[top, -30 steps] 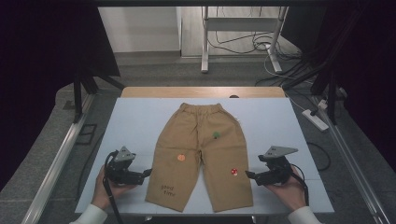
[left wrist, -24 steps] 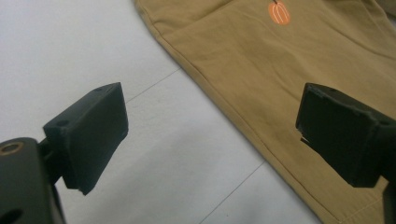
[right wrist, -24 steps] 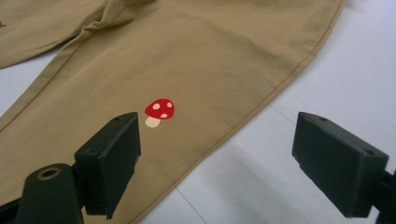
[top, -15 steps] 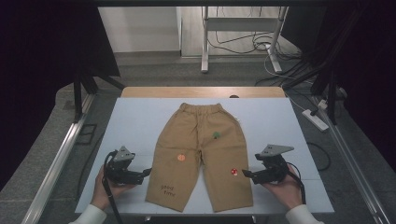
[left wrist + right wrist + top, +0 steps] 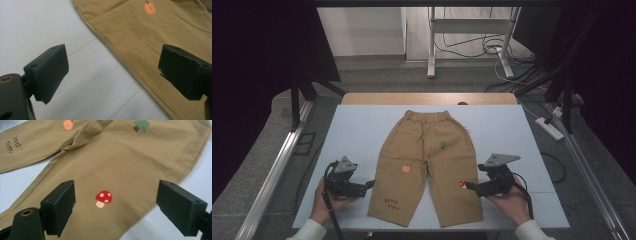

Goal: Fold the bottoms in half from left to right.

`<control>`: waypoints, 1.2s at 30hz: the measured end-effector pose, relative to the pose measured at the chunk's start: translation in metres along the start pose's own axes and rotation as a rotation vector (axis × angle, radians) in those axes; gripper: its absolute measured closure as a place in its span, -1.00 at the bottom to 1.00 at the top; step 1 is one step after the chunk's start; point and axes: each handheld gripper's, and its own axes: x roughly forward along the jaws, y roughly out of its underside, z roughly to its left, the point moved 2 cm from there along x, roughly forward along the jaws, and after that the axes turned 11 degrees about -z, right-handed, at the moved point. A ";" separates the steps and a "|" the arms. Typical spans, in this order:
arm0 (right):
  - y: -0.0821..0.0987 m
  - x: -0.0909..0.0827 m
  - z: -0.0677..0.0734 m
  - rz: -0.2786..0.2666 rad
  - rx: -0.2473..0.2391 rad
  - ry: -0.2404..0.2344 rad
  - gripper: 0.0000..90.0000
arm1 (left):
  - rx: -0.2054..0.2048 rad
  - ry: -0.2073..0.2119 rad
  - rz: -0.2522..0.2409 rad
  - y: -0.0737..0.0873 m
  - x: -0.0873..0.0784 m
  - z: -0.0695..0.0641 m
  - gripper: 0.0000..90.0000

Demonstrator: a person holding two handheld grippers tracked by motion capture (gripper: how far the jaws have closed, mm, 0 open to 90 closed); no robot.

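A pair of tan child's trousers (image 5: 427, 162) lies flat and face up on a pale blue table (image 5: 357, 130), waistband toward the far edge and both legs pointing toward the person. The fabric carries small printed motifs: a green tree (image 5: 444, 144) near the crotch, an orange pumpkin (image 5: 406, 169) on one leg, a red mushroom (image 5: 462, 184) on the other, and brown lettering (image 5: 391, 202) near the hem below the pumpkin.

The person's left hand (image 5: 324, 202) holds the left gripper (image 5: 369, 185) low over the table, its tips at the outer edge of the lettered leg. In the left gripper view its jaws stand wide apart and hold nothing, one over bare table and the other over the tan cloth, with the leg's side seam (image 5: 117, 56) running between them.

The right hand (image 5: 512, 202) holds the right gripper (image 5: 468, 186) at the outer side of the other leg. In the right gripper view its jaws are likewise spread and empty, framing the mushroom print, which sits between them on smooth fabric; whether they touch the cloth cannot be told.

A white power strip (image 5: 551, 128) lies on the floor beside the table's right edge.
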 end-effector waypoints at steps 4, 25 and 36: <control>-0.002 0.004 0.002 0.002 -0.003 -0.007 -0.64 | 0.000 0.001 0.000 0.000 0.000 0.000 -0.79; -0.012 0.023 0.016 0.016 -0.017 -0.047 -0.64 | 0.001 0.001 -0.004 -0.002 0.003 0.000 -0.79; -0.020 0.037 0.028 0.031 -0.039 -0.079 -0.64 | 0.003 0.000 -0.003 -0.003 0.002 0.001 -0.78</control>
